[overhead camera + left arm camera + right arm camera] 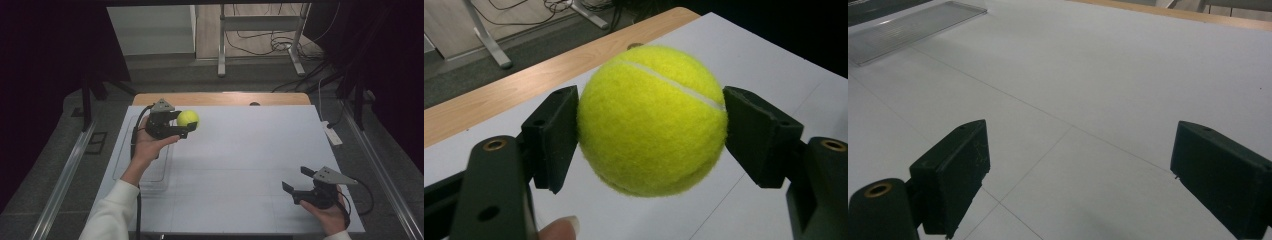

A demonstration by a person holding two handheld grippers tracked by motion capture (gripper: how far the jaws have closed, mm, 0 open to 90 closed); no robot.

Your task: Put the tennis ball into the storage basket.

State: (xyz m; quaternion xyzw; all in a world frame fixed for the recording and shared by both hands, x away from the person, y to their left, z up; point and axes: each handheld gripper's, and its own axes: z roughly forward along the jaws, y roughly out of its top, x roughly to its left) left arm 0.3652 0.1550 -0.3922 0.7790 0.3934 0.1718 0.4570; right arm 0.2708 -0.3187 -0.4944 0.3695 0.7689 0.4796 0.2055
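The table [240,165] is the largest thing here, its top covered in white sheet marked with thin grid lines, and a strip of bare wood shows along its far edge. On its left part lies a clear plastic tray [150,172], flat and shallow, partly under the person's left forearm; the right gripper view shows it at the upper left [913,27].

The left tool [181,126] is held above the table's far left area, over the white sheet just past the tray, pointing toward the right of the high view. Its jaws are clamped on a yellow tennis ball [188,118], one pad pressed to each side; in the left gripper view the ball [651,120] hangs clear of the table surface, its white seam running across the top.

The right tool [298,181] is held near the table's near right corner, well apart from the ball, its jaws spread wide with nothing between them.
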